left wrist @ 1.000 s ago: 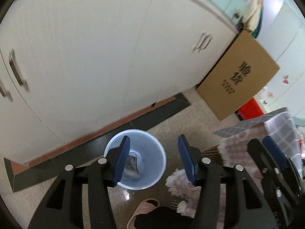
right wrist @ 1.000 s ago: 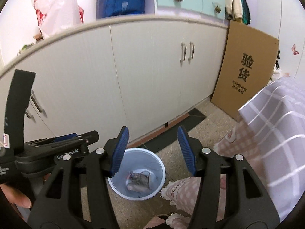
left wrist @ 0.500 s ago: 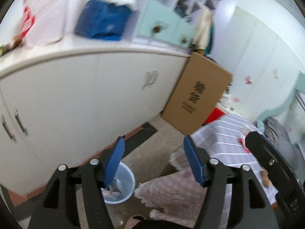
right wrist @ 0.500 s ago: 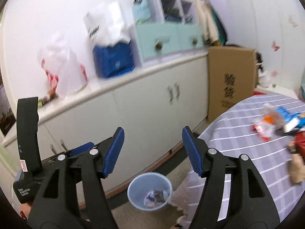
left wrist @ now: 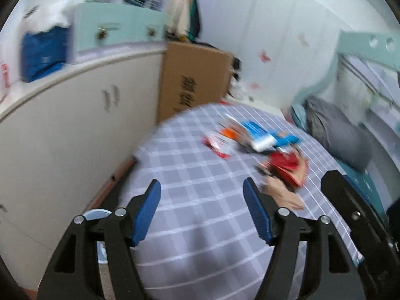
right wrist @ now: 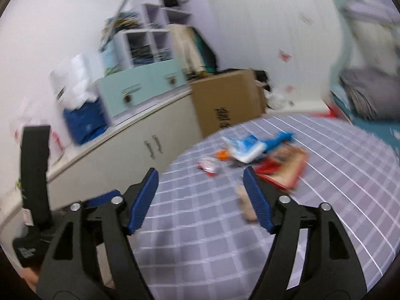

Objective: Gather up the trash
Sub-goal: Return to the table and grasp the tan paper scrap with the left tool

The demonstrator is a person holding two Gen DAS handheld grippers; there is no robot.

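Left wrist view takes in a long run of smooth off-white cabinets (left wrist: 75,130) along the wall, their doors flat with slim vertical handles; in front lies the counter (left wrist: 200,200), rounded at its edge and draped in a soft grey-lilac cloth crossed by thin white lines; a flat brown cardboard box (left wrist: 192,82) with black printed characters leans upright against the cabinets behind it; a rumpled grey pillow (left wrist: 337,135) lies on the bed to the right; the trash (left wrist: 255,145) lies in a loose heap on the far part of the cloth, crinkled wrappers in blue and white, red, and a spot of orange, all blurred; only a curved sliver of the pale blue bin (left wrist: 96,214) shows at floor level beside the cabinets, behind the left gripper (left wrist: 201,198).

Both tools are black plastic with ribbed blue pads; the left gripper's jaws have just been opening and stand wide with nothing between them; the right gripper (right wrist: 201,187) likewise has jaws that have just been opening, spread wide over bare cloth, the trash (right wrist: 255,155) lying just beyond its fingertips.
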